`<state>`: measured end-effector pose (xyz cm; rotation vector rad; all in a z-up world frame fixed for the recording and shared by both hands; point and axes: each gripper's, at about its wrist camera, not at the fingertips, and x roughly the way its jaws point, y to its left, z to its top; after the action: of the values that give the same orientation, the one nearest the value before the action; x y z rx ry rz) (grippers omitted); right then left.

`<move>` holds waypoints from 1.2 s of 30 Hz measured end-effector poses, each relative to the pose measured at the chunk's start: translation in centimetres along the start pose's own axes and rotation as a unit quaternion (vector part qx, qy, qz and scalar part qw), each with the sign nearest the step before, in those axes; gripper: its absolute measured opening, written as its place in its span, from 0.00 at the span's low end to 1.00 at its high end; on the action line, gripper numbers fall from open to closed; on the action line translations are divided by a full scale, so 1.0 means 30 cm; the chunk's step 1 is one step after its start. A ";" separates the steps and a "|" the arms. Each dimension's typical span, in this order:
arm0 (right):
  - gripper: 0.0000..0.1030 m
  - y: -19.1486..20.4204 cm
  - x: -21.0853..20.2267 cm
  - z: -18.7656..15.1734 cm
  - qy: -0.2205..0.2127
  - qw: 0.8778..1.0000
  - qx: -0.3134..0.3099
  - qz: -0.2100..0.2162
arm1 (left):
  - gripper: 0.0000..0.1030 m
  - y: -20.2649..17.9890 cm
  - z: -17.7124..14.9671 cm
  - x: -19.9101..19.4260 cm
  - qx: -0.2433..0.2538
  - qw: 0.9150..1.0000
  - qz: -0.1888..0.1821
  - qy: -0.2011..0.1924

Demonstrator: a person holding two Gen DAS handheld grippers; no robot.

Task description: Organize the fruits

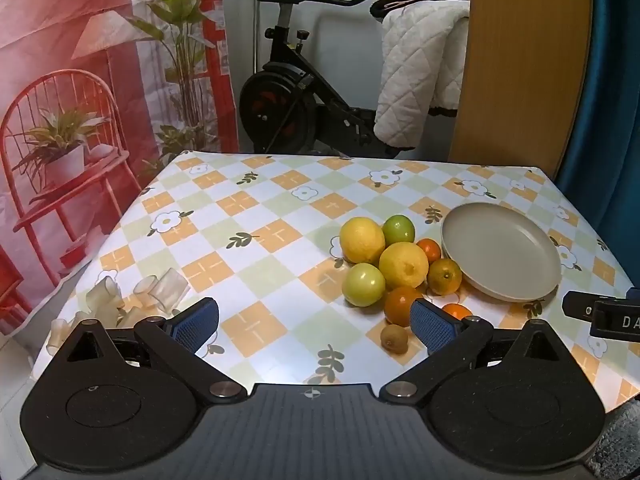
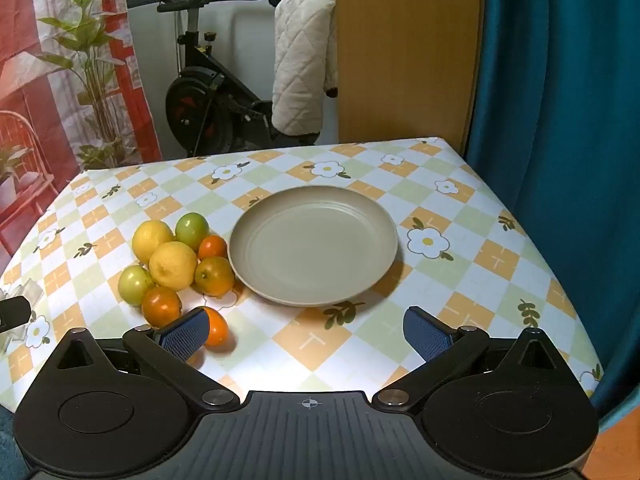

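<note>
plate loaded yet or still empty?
Empty. The plate shows only its bare beige inside; all the fruit sits on the tablecloth to its left.

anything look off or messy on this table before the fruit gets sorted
Nothing is spilled or damaged. The fruit sits heaped on the tablecloth beside the plate, which holds nothing. A kiwi lies apart from the pile. The oddest thing is a cluster of pale translucent pieces scattered near the table's left edge; what they are is unclear.

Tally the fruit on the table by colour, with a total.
Yellow: 2
Green: 2
Orange: 4
Brown kiwi: 1
Total: 9
The plate holds none.
</note>
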<state>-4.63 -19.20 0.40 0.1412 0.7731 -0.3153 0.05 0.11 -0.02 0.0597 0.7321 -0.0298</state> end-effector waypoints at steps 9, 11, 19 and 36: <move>1.00 -0.013 0.020 0.009 0.004 1.000 0.004 0.003 | 1.00 -0.015 -0.012 0.016 0.004 1.000 -0.001 0.000; 1.00 -0.010 0.019 0.007 0.004 1.000 0.003 0.003 | 1.00 -0.006 -0.009 0.019 0.004 1.000 -0.004 0.001; 1.00 0.002 0.009 0.002 0.005 1.000 0.005 0.002 | 1.00 -0.007 -0.014 0.021 0.002 1.000 -0.004 0.000; 1.00 0.000 0.012 0.003 0.004 1.000 0.006 0.002 | 1.00 -0.011 -0.013 0.022 0.002 1.000 -0.005 0.002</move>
<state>-4.34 -19.30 0.21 0.1551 0.7798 -0.3150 0.25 -0.20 -0.76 0.0591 0.7359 -0.0411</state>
